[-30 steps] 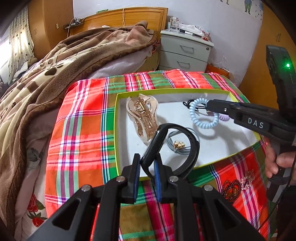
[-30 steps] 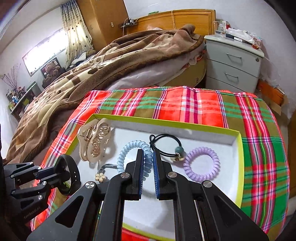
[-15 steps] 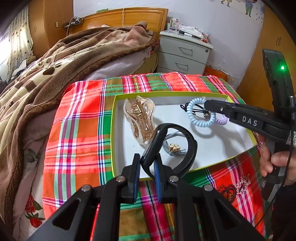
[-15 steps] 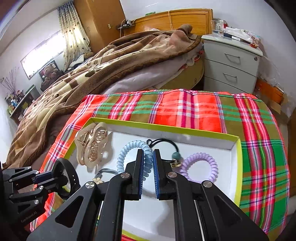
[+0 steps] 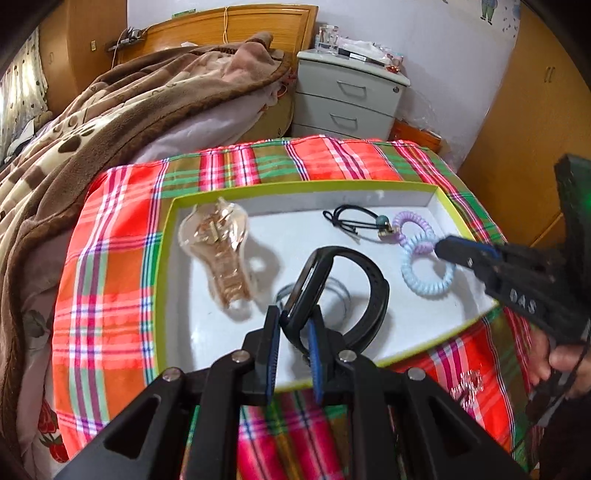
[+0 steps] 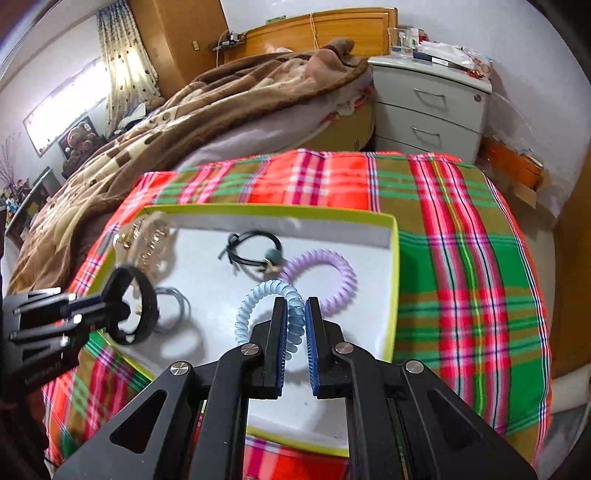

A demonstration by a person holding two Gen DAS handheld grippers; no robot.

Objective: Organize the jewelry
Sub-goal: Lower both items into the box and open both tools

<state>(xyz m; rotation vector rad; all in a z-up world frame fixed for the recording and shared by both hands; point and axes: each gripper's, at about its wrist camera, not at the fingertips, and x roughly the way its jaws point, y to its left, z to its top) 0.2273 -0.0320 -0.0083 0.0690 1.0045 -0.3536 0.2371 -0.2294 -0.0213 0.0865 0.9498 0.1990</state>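
The left gripper (image 5: 293,334) is clamped on a black wristband (image 5: 343,291), its blue pads pressed to either side of the band's flat screen section, so the loop stands upright just ahead of the fingertips, over the near part of a shallow tray (image 5: 164,258) with a white floor and yellow-green rim. The right gripper (image 6: 295,314) pinches a pale blue spiral hair tie (image 6: 258,302) between its pads, the coil bulging out ahead and to the left of the fingers above the tray floor. Directly beyond the left gripper, partly hidden by the wristband, a grey hair tie (image 5: 341,295) lies on the tray. Ahead and to the left of that gripper rests a translucent gold-toned claw clip (image 5: 218,243). Just past the right gripper's tips a lilac spiral hair tie (image 6: 325,277) lies flat, seeming to touch the blue coil, and beyond it to the left sits a black elastic tie with a green bead (image 6: 255,251). The tray rests on a red, green and orange plaid cloth (image 6: 461,258). Farther off are a rumpled brown blanket (image 6: 221,107) on a bed, a wooden headboard (image 6: 325,33) and a grey two-drawer nightstand (image 6: 432,107).
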